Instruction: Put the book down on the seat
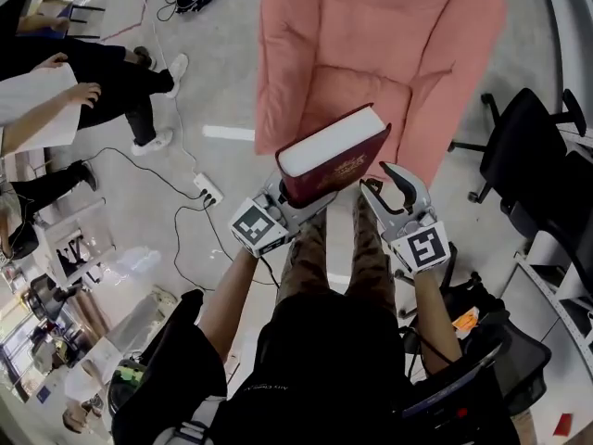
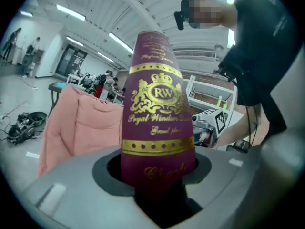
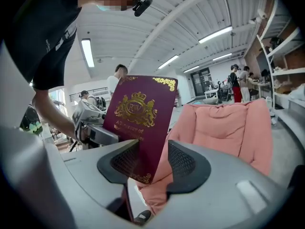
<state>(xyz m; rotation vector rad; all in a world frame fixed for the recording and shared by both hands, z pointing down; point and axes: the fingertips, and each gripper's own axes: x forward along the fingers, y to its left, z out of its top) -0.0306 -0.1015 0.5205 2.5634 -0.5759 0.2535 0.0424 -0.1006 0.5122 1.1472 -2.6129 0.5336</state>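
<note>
The book (image 2: 157, 128) clamped in the left claw (image 2: 157, 173) carried gold print on its maroon spine. A crest (image 2: 159, 93) with the monogram "RW" sat well above the jaws. Under it ran script reading "Royal Windsor", followed by a word too blurred to read. Below that came a smaller line beginning "Grand" and, just above the jaws, a word starting "Ch". From the right claw (image 3: 151, 163), the front cover showed the same "RW" crest, with two lines beneath not fully legible. The marker cubes (image 1: 260, 227) on both claws bore black-and-white square codes, without letters.
</note>
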